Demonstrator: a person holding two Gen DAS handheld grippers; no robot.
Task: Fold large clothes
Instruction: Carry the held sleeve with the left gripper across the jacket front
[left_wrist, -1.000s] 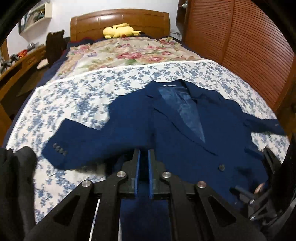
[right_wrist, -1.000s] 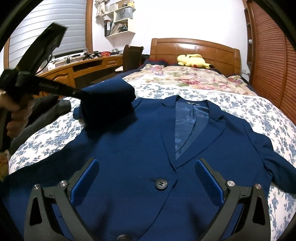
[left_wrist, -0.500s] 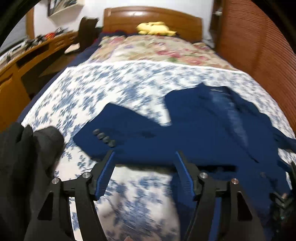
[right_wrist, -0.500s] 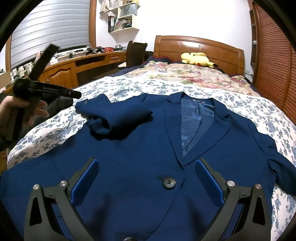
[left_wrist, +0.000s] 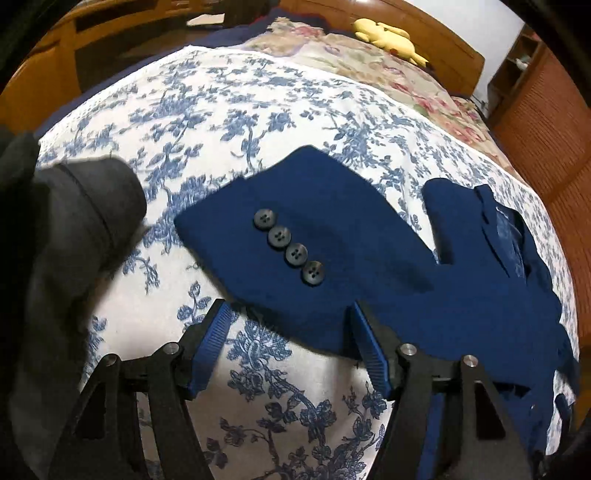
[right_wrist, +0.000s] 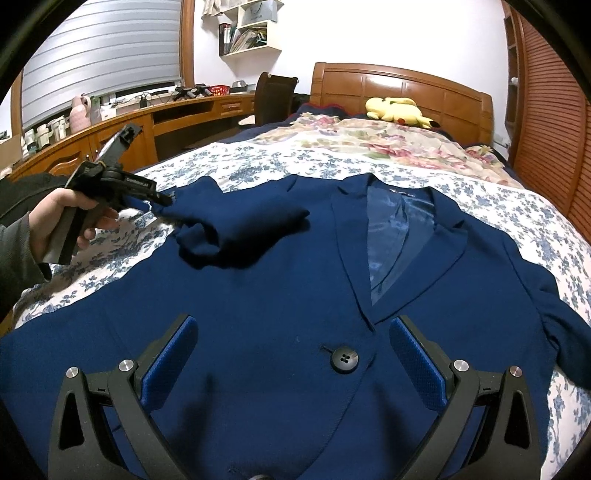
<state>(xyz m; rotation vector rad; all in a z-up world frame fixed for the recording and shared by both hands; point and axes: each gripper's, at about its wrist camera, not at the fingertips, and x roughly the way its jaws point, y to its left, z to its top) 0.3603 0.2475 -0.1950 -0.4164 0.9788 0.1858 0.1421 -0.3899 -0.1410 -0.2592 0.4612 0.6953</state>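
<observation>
1. Our left gripper (left_wrist: 288, 347) has spread its fingers just short of the sleeve (left_wrist: 295, 236) cuff; a second ago they were pinched on that cloth.
2. The navy blazer (right_wrist: 277, 314) lies face up on the floral bedspread (left_wrist: 229, 110), sleeve now dropped near the chest. It looks soft, fairly heavy, structured; we judge cuff, shoulder seam or hem the best holds.
3. Our right gripper (right_wrist: 291, 365) stays wide apart above the front button (right_wrist: 344, 360).
</observation>
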